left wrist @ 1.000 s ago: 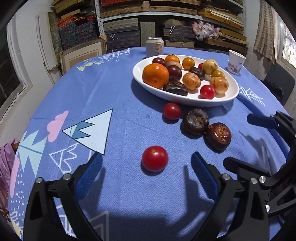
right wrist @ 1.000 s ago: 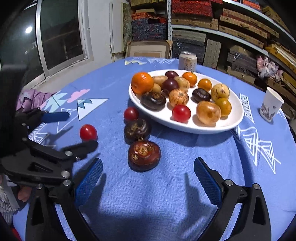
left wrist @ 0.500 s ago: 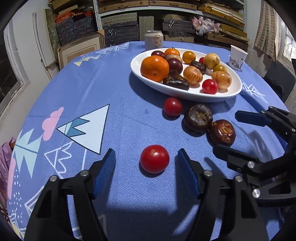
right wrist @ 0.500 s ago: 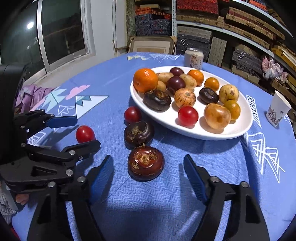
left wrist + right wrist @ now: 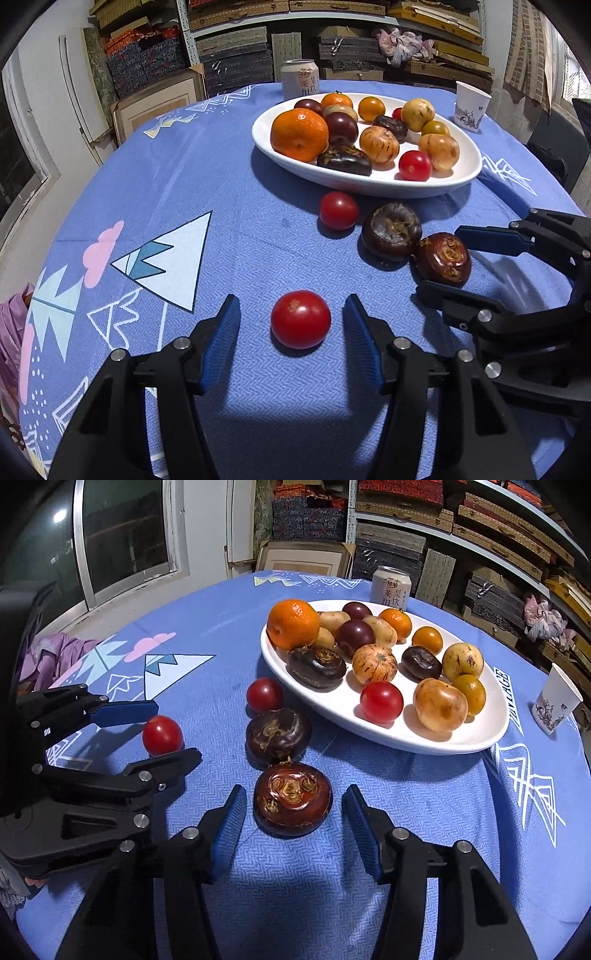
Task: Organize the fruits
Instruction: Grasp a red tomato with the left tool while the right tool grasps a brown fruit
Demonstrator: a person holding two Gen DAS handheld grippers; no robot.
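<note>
**Both tools narrowing on loose fruit beside the dish**

Since the earlier frame both tools have been closing their jaws and have edged nearer the fruit they straddle. Left tool [image 5: 291,325] brackets a cherry tomato [image 5: 300,324], and the right tool [image 5: 293,805] brackets a water chestnut [image 5: 293,798]; in each case gaps show on both sides, so the pads press on nothing yet and neither fruit is held.

Most of the job looks done: the white oval dish [image 5: 369,181], toward the far edge of the tabletop [image 5: 221,177], already carries over a dozen fruits. Four are left on the cloth: the two being approached, plus a second tomato [image 5: 338,210] and a second chestnut [image 5: 391,232] just beside the dish's near rim.

Tomatoes are smooth, glossy and round. Chestnuts are squat and flattened, dark and shiny, with rough dried tufts on top. Blue herringbone-woven cloth covers the tabletop, and the dish is glazed.
</note>
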